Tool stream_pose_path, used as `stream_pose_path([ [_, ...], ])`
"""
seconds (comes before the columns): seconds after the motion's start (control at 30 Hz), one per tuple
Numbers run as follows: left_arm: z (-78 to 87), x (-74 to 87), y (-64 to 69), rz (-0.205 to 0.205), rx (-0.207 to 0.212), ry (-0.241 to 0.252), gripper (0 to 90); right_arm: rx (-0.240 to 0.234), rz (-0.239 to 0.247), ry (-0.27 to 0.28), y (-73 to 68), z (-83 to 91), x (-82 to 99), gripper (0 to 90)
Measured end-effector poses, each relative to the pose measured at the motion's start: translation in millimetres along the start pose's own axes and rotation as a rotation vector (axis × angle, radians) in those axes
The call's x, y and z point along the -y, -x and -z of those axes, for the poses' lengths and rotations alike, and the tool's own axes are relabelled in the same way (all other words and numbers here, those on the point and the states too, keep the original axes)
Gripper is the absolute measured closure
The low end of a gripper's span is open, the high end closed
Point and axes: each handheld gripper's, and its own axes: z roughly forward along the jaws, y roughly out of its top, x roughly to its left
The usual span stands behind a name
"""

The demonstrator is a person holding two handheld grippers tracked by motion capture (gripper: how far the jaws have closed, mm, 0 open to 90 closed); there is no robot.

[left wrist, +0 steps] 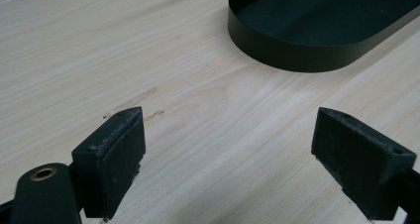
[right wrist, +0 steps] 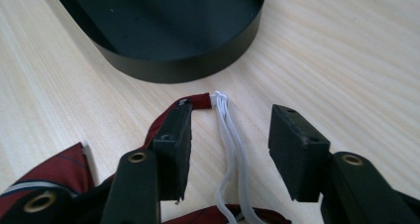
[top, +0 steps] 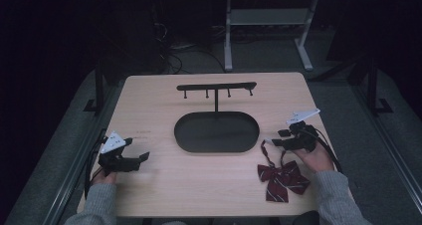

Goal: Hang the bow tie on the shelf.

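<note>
Burgundy cloth with thin pale stripes makes up the bow tie [top: 282, 179] that lies on the pale wood counter [top: 164, 180] near its front right corner, just in front of the black oval metal tray [top: 216, 132] from which a black T-shaped hanger stand with small pegs [top: 216, 87] rises. From the bow a narrow burgundy strap runs toward the tray and ends in a white elastic loop [right wrist: 227, 130], whose long axis points roughly straight out from the right hand-held gripper [right wrist: 230, 135] toward the tray rim. That gripper, held just above the counter beside the bow, has its jaws partly spread with the elastic cord lying between them, closer to the left-hand jaw in the right gripper view; neither pad presses on the cord, while the strap's end sits against that jaw's tip. It is plainly the nearer of the two, so the pinch on the cord would seem to fall to it, by closing straight across the cord's length. The left hand-held gripper [top: 130, 159] rests well apart at the counter's front left, its jaws spread wide over bare wood and holding nothing. No brand, label or writing can be read anywhere.
</note>
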Motion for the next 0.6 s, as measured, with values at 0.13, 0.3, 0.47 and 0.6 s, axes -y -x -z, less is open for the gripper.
stream_pose_path([
  [0.13,-0.2,0.1,-0.2,-0.002,0.001,-0.002,13.0,-0.005,-0.004,-0.032,3.6,-9.5,2.2,55.5],
  [0.3,-0.3,0.2,-0.5,-0.001,0.001,-0.003,13.0,-0.002,0.002,-0.06,5.6,-17.3,5.1,62.2],
  [0.47,-0.7,0.1,-0.2,-0.005,0.0,-0.004,13.0,-0.005,0.018,-0.076,5.0,-20.9,6.9,73.2],
  [0.6,-0.4,0.0,0.0,-0.006,0.001,-0.009,13.0,-0.001,0.028,-0.077,4.0,-19.7,6.5,78.9],
])
